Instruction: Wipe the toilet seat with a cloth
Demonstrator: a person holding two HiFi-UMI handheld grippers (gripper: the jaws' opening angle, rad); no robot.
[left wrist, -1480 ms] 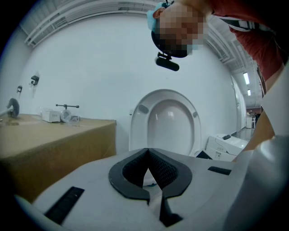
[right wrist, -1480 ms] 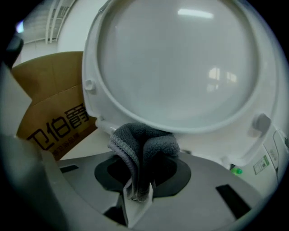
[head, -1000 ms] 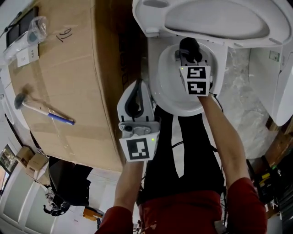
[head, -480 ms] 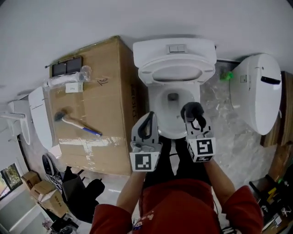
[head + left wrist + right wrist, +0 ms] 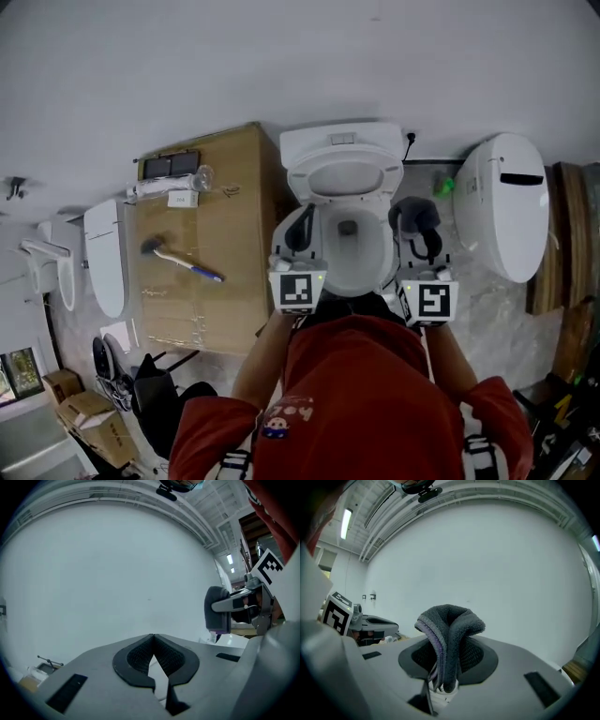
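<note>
A white toilet (image 5: 342,141) stands against the wall, with its oval seat ring (image 5: 314,183) behind the open bowl (image 5: 328,267). My right gripper (image 5: 417,225) is held up level at the bowl's right side. It is shut on a folded dark grey cloth (image 5: 415,212) that bulges out above the jaws (image 5: 450,634). My left gripper (image 5: 302,217) hangs at the bowl's left side, its jaws shut and empty, tips meeting (image 5: 152,637). Both point at the blank white wall. Neither touches the toilet.
A big cardboard box (image 5: 220,281) stands left of the toilet, with a hammer (image 5: 178,260) and a wrapped roll (image 5: 169,187) on top. A second white toilet (image 5: 506,206) is at the right. A loose seat lid (image 5: 103,253) leans at the far left.
Both grippers have risen away from the toilet bowl. The right one lifted off the bowl rim with the cloth still in it. The head view has pulled back and up.
</note>
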